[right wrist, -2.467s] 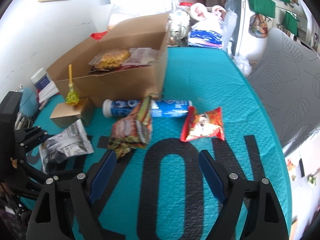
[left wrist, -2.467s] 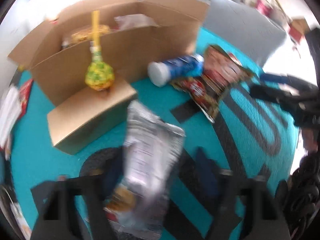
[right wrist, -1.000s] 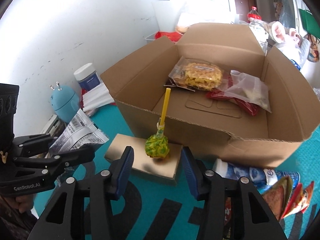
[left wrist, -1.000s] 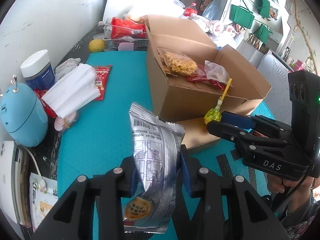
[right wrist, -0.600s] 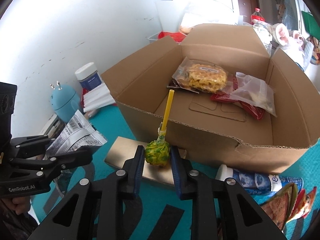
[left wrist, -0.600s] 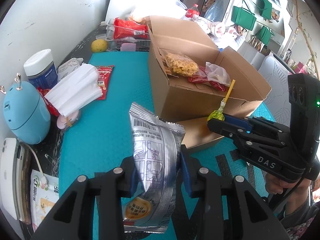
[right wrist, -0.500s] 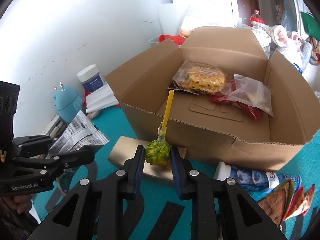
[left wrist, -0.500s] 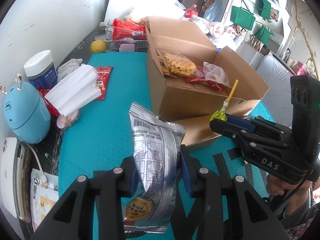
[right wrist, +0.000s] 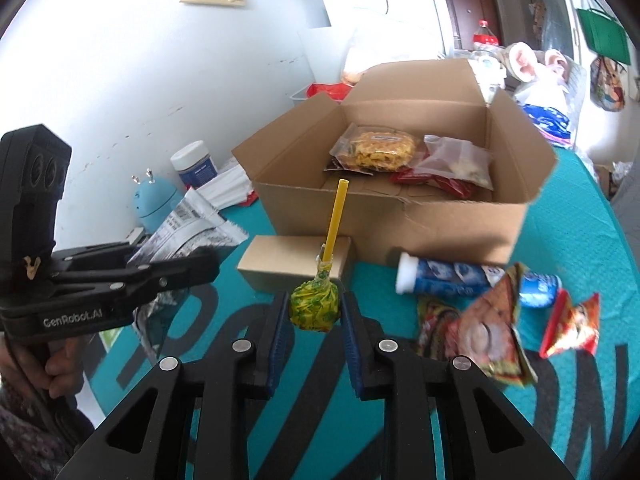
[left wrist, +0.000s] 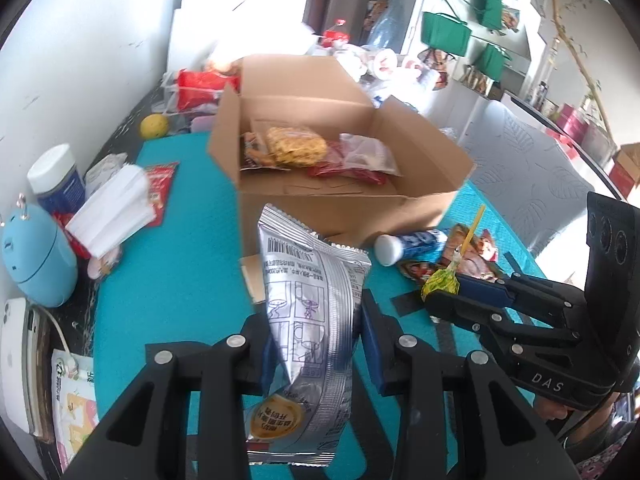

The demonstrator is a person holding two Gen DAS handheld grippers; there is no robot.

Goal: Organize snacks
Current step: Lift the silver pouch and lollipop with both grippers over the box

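Cardboard box (right wrist: pixel 392 216) ahead; left jaws grip silver packet (left wrist: pixel 316 320), right jaws lollipop (right wrist: pixel 315 307).

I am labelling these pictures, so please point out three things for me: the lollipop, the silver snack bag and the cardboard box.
lollipop (right wrist: pixel 315 309), right wrist view, on its yellow-green wrapped head.
silver snack bag (left wrist: pixel 316 312), left wrist view, on the printed middle of the bag.
cardboard box (right wrist: pixel 404 224), right wrist view, on its near outer wall.
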